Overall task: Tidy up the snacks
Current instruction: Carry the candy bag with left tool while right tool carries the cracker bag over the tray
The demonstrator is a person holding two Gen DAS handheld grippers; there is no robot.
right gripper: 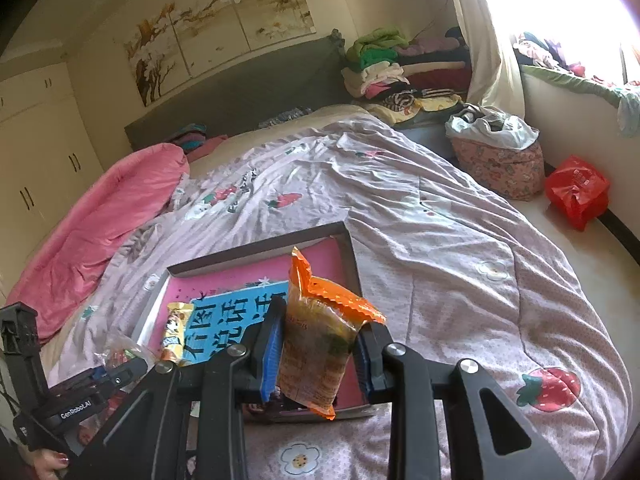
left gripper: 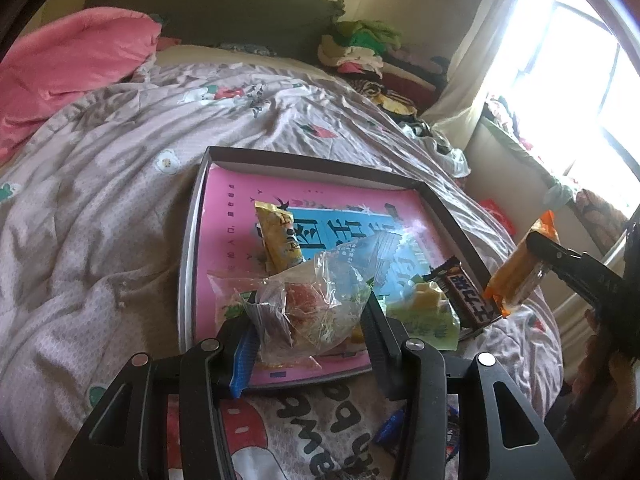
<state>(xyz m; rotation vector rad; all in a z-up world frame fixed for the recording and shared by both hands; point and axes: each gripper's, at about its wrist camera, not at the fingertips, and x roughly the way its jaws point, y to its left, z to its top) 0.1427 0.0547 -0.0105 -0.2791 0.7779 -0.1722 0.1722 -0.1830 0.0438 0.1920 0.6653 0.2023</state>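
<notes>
The left gripper [left gripper: 308, 316] is clamped on a clear plastic snack bag [left gripper: 316, 300] with something orange-red inside, held over the near edge of a shallow box [left gripper: 192, 216] with a pink printed floor. Beyond the left tongs' tips a yellow snack packet [left gripper: 278, 240] lies in the box; to their right lies a dark chocolate bar [left gripper: 464, 292]. The right gripper [right gripper: 320, 348] is clamped on an orange snack packet [right gripper: 320, 336], upright above the box's near right side. The box rests on a floral quilt [right gripper: 440, 232].

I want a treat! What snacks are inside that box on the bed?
In the box: a yellow packet, a dark chocolate bar, a green packet. The held clear bag hides what's beneath.
</notes>
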